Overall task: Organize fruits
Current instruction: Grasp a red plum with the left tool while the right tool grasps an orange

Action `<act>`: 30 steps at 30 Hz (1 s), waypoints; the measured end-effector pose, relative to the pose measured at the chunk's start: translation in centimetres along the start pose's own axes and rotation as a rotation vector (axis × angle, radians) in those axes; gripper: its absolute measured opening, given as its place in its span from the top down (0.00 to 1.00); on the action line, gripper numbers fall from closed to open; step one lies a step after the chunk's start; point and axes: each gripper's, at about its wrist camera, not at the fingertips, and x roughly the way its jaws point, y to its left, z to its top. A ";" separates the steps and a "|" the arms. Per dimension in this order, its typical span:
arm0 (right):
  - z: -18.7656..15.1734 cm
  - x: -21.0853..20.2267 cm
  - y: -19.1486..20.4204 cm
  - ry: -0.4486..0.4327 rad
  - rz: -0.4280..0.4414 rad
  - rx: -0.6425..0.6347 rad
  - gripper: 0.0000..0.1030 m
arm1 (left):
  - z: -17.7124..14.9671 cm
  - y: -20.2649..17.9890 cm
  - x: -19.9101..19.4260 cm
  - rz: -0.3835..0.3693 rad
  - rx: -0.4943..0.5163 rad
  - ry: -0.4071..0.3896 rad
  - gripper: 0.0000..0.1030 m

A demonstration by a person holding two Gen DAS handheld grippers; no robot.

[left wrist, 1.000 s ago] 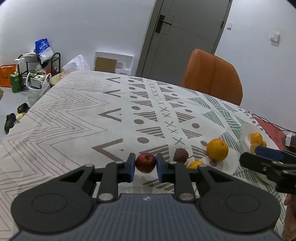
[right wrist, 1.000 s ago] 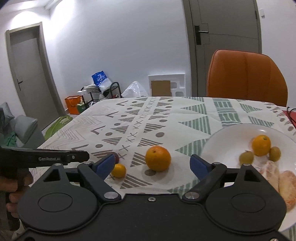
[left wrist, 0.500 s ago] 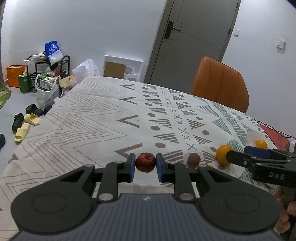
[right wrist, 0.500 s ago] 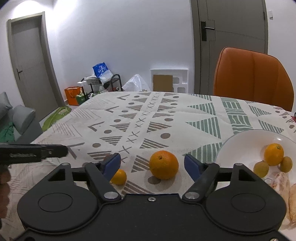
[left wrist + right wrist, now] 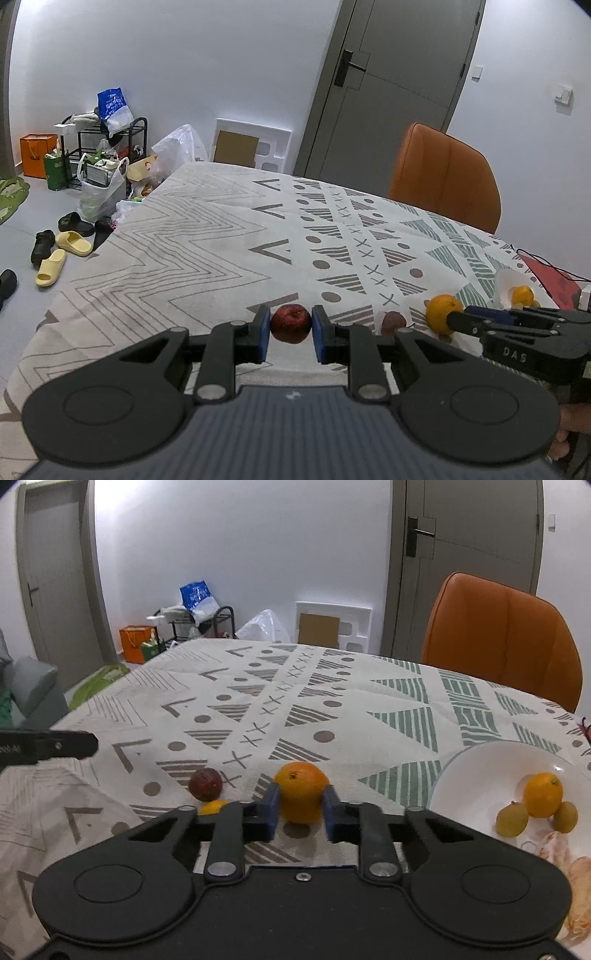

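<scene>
Left gripper (image 5: 290,330): we hold it low centre in the left wrist view, blue pads pressed on either side of a red apple (image 5: 290,323), which appears raised off the cloth.

Right gripper (image 5: 299,812): low centre in the right wrist view, narrowed around the large orange (image 5: 301,791), pads at or touching its flanks. We cannot tell whether the orange is lifted or rests on the table (image 5: 369,709).

Loose fruit: a dark brown-red fruit (image 5: 205,784) left of the orange, and a small orange fruit (image 5: 213,806) just below it, half hidden by the gripper body. Both lie on the patterned cloth.

White plate (image 5: 480,764): lower right of the right wrist view. It holds one orange (image 5: 543,794), two small yellow-green fruits (image 5: 511,819) and pale peeled pieces (image 5: 554,853) at the frame edge.

Progress: we judge the task partly done. Several fruits are plated, two are in our grips, two wait on the cloth.

Room: the plate's left half is bare and near the orange, a short clear path. The middle and far cloth are open. The table's near edge sits below the loose fruit, and an orange chair (image 5: 498,635) stands at the far side, upper right.
</scene>
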 end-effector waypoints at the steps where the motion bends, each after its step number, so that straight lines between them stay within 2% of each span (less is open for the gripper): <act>1: 0.0 -0.2 -0.1 -0.003 0.000 -0.001 0.93 | 0.0 -0.2 0.0 -0.001 0.002 -0.001 0.78; 2: 0.1 -0.4 -0.1 -0.005 -0.001 0.000 0.95 | 0.0 -0.3 -0.1 -0.003 0.005 -0.002 0.78; 6: 0.1 -0.5 -0.6 0.001 0.001 0.017 0.93 | -0.1 -0.7 -0.1 -0.010 0.012 -0.003 0.78; 9: 0.1 -0.3 -0.8 0.000 0.001 0.023 0.76 | -0.2 -0.9 -0.3 -0.013 0.017 -0.005 0.78; 11: 0.1 -0.2 -0.6 -0.002 0.003 0.015 0.58 | -0.1 -0.8 -0.4 -0.010 0.018 -0.005 0.78; 13: 0.2 0.0 -0.4 -0.006 0.003 0.007 0.49 | -0.1 -0.7 -0.4 -0.008 0.015 -0.006 0.78; 18: 0.3 1.4 0.1 0.020 0.024 -0.009 0.50 | 0.0 -0.5 -0.4 -0.007 0.009 -0.007 0.78; 20: 0.3 2.0 0.1 0.047 0.021 -0.009 0.65 | 0.0 -0.4 -0.4 -0.008 0.009 -0.006 0.78; 30: -0.3 -2.4 -1.1 -0.024 0.001 0.037 0.69 | 0.1 -2.6 -0.1 -0.066 0.032 -0.012 0.78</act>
